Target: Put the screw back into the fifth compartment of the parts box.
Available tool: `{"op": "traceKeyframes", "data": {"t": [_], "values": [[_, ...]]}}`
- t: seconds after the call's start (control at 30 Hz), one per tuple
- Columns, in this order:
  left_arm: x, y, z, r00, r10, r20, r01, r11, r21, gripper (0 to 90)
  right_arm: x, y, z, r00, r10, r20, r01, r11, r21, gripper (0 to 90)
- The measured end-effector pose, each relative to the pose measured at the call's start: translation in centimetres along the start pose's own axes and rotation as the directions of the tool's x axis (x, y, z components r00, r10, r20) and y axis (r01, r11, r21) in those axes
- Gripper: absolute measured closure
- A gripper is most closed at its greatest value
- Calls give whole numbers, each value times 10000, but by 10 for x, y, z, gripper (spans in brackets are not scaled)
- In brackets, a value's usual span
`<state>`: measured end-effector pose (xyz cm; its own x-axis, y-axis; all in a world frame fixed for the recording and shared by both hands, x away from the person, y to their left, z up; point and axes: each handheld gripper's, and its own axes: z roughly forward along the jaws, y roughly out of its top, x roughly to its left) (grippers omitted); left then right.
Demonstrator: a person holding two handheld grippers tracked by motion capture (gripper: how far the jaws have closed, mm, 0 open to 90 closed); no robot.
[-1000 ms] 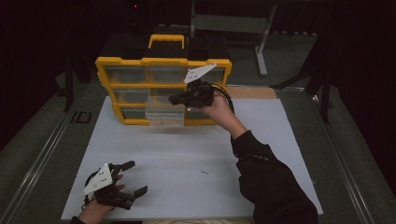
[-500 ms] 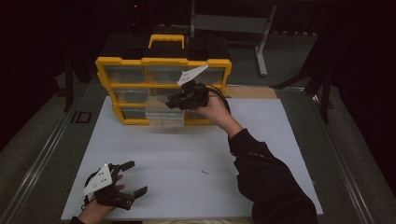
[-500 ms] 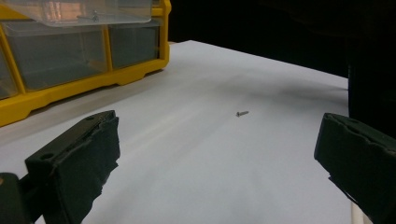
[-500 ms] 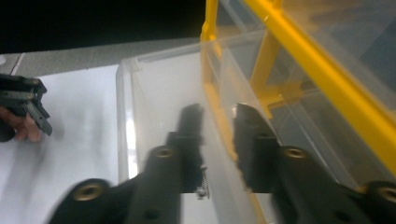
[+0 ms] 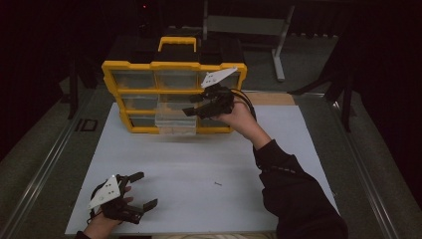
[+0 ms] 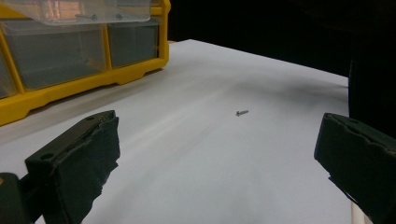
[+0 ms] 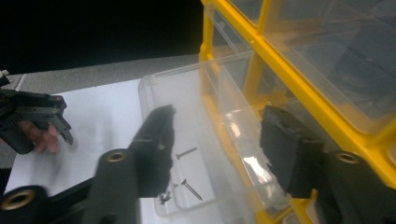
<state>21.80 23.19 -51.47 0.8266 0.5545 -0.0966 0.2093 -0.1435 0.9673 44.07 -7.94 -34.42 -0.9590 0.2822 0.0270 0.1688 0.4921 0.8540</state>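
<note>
1. Clear plastic drawer [image 5: 174, 121], boxy, thin-walled, pulled out of the yellow organizer [image 5: 149, 65], centre of the high view; small dark screws [image 7: 186, 152] on its floor.
2. Right claw [image 5: 193, 105] above the drawer's right end, jaws apart, just been opening, nothing between them.
3. Left claw [image 5: 144, 190], lower left, spread wide over the matte white desk [image 5: 298, 149].
4. One loose screw [image 6: 242, 112] ahead of it.
</note>
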Motion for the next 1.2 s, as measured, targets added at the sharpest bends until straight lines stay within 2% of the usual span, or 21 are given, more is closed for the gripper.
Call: {"op": "traceKeyframes", "data": {"t": [0.17, 0.37, 0.67, 0.93, 0.97, 1.07, 1.1, 1.2], "values": [[0, 0, 0, 10000, 18, 20, -18, 10000, 26, 13, -3, -7, -8, 9991, 419, -63, -420, 9991, -102, 314], [0, 0, 0, 10000, 3, 14, -3, 10000, 27, 13, -2, -17, -15, 9979, 633, -116, -635, 9979, -139, 235], [0, 0, 0, 10000, -10, 22, 10, 10000, 28, 13, 3, -32, -33, 9977, 669, -121, -674, 9968, -438, 215], [-1, 0, 1, 10000, -1, 28, 1, 10000, 34, 14, 17, -54, -44, 9978, 638, -169, -647, 9960, -610, 218], [0, 0, 1, 10000, -16, 25, 16, 10000, 23, 13, 23, -64, -44, 9981, 599, -167, -606, 9970, -488, 223], [-1, 0, 1, 10000, 0, 28, 0, 10000, 17, 13, 26, -72, -44, 9977, 647, -222, -657, 9967, -483, 228], [-1, 0, 1, 10000, -5, 28, 5, 10000, 14, 13, 29, -82, -44, 9973, 691, -244, -701, 9966, -425, 228], [-1, 0, 1, 10000, 18, 28, -18, 10000, 35, 13, 32, -93, -45, 9965, 767, -318, -780, 9960, -427, 232]]}}
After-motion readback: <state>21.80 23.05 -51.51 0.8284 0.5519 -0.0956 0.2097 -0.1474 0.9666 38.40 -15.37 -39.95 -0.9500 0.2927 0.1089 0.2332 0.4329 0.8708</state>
